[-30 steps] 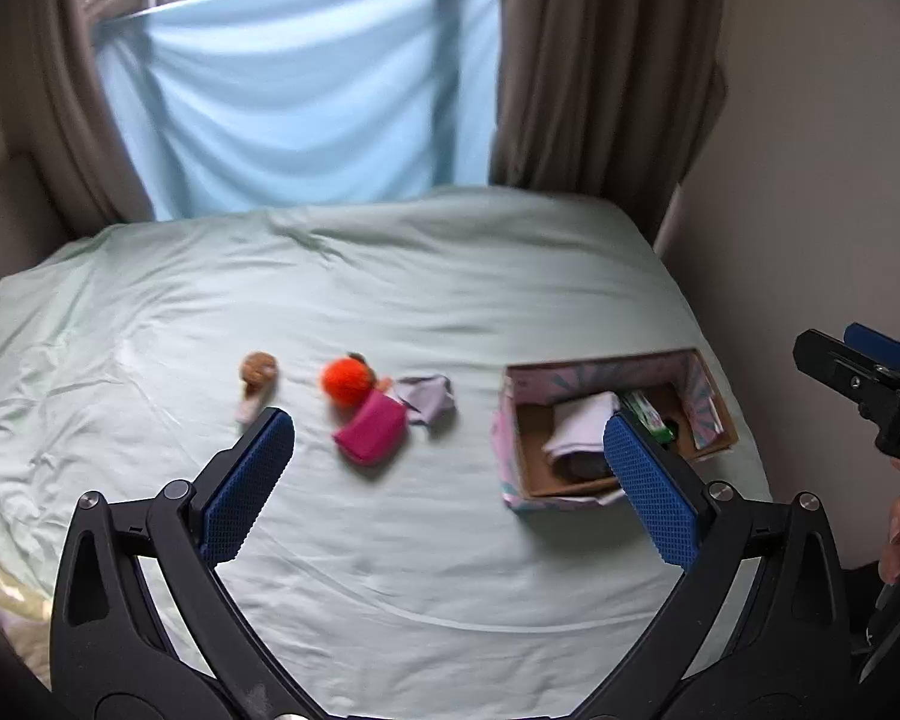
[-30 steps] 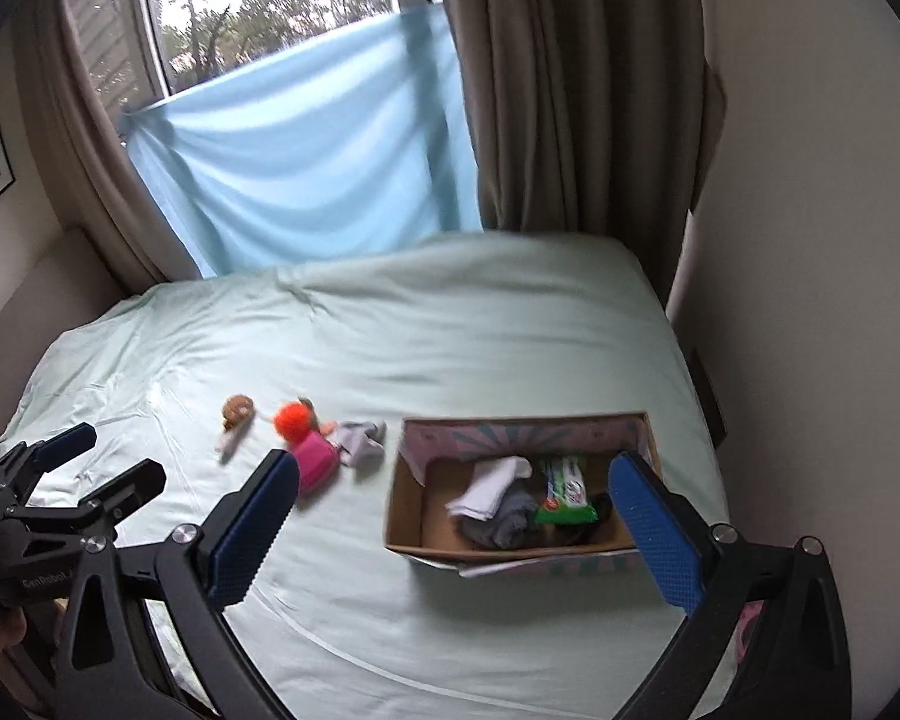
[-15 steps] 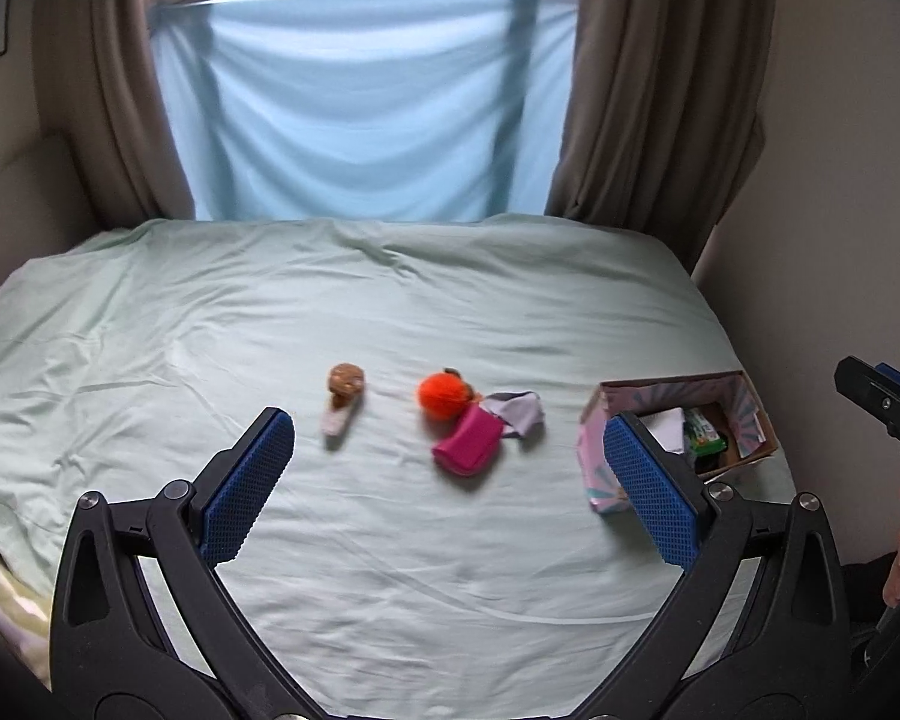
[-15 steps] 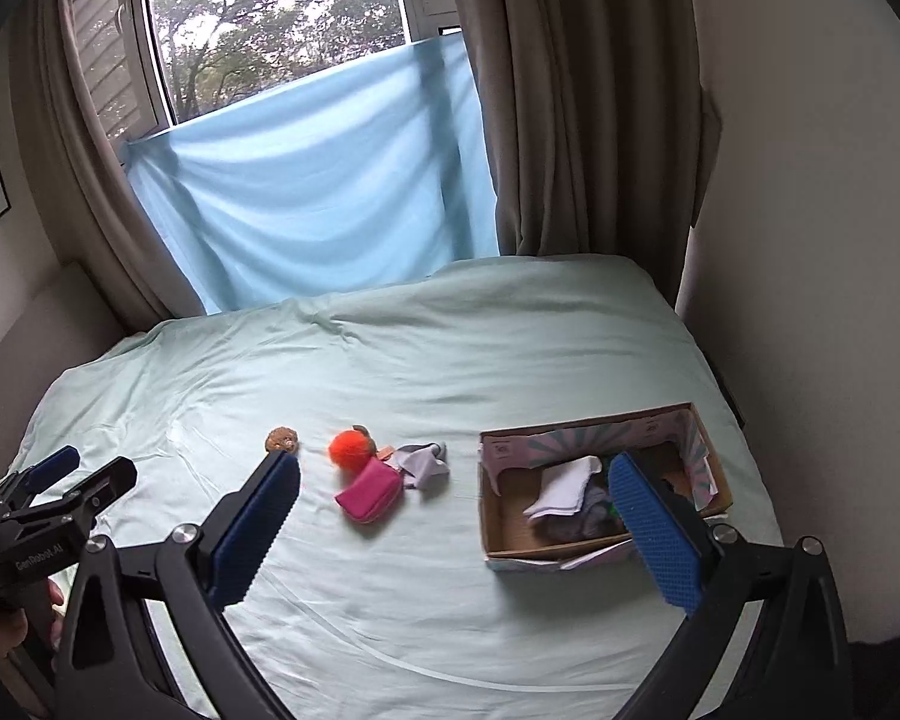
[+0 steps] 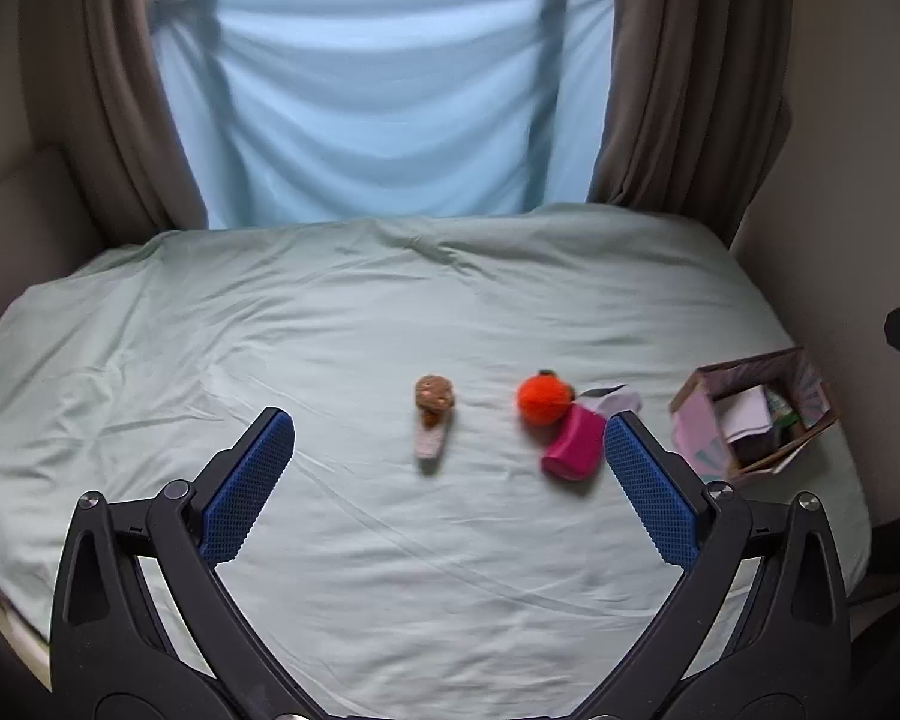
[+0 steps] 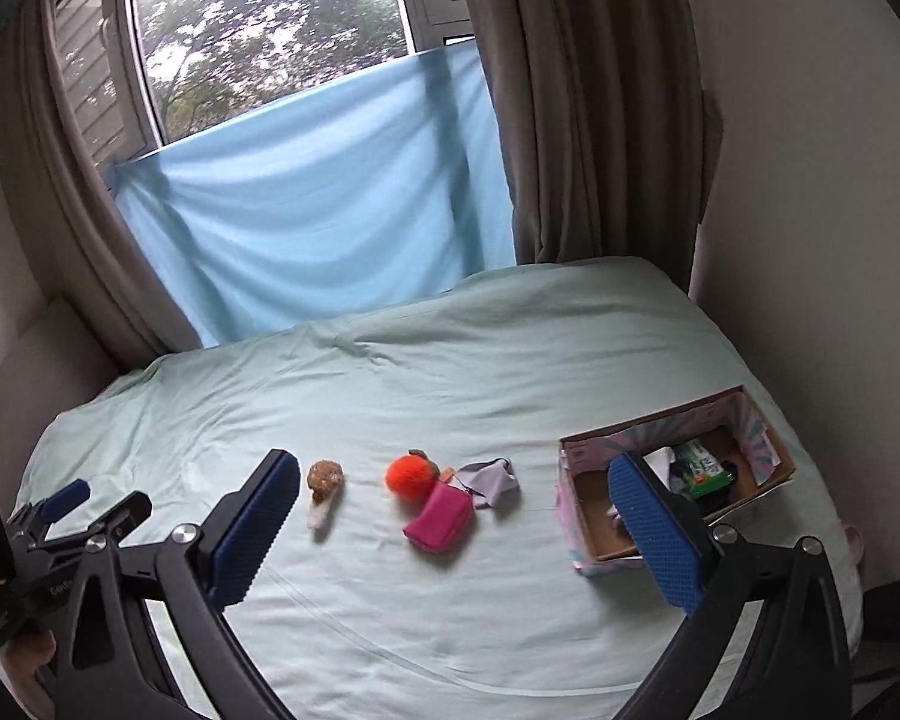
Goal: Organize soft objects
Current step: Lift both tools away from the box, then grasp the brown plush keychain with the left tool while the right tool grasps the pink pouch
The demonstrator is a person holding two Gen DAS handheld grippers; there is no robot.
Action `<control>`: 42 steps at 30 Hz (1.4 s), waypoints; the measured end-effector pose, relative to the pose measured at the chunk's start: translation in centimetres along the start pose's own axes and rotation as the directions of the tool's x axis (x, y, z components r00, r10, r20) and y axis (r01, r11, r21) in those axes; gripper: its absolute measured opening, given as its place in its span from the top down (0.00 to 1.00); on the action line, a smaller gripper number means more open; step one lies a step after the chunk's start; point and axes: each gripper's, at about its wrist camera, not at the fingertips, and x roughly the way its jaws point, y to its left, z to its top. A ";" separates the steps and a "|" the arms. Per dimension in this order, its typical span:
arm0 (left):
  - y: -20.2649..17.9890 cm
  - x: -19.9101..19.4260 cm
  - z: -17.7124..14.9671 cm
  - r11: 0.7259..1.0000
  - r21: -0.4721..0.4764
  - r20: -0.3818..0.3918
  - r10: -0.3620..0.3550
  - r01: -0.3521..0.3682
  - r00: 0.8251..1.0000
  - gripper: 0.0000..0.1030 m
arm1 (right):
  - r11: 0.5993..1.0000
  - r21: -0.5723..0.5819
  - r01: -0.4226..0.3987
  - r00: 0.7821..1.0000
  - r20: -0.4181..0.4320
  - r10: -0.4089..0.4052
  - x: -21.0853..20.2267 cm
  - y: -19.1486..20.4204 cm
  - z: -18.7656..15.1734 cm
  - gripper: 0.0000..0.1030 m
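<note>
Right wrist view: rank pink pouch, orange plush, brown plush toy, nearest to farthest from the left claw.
1. brown plush toy, closest to the left claw at the frame's left edge.
2. orange plush, mid-bed, further right.
3. pink pouch, just right of and below it; a close call with the orange plush.

- A bedroom in a home.
- A bed [image 6: 510, 360] under a pale green sheet fills the room.
- Brown curtains [image 6: 600, 120] frame a window [image 6: 270, 30] with trees outside.
- A blue cloth [image 5: 378, 102] hangs across the window's lower part.
</note>
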 end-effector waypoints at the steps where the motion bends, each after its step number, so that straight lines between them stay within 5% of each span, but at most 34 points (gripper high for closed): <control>1: 0.4 0.7 0.0 1.000 0.005 -0.004 -0.001 0.001 1.000 0.00 | 1.000 0.010 0.006 1.000 0.001 -0.006 0.6 0.5 -0.2 0.00; 14: 2.5 13.5 -0.2 0.998 0.054 -0.055 -0.029 0.032 0.998 0.00 | 0.995 0.080 0.061 0.996 -0.076 -0.055 12.5 3.5 -3.3 0.00; 29: 0.7 32.7 -4.0 0.981 0.182 -0.118 -0.039 0.060 0.992 0.02 | 0.968 0.185 0.172 0.974 -0.181 -0.138 28.6 1.0 -10.7 0.00; 42: -0.6 40.8 -7.1 0.963 0.269 -0.105 0.002 0.027 0.994 0.08 | 0.950 0.196 0.244 0.950 -0.246 -0.193 36.5 0.4 -16.0 0.00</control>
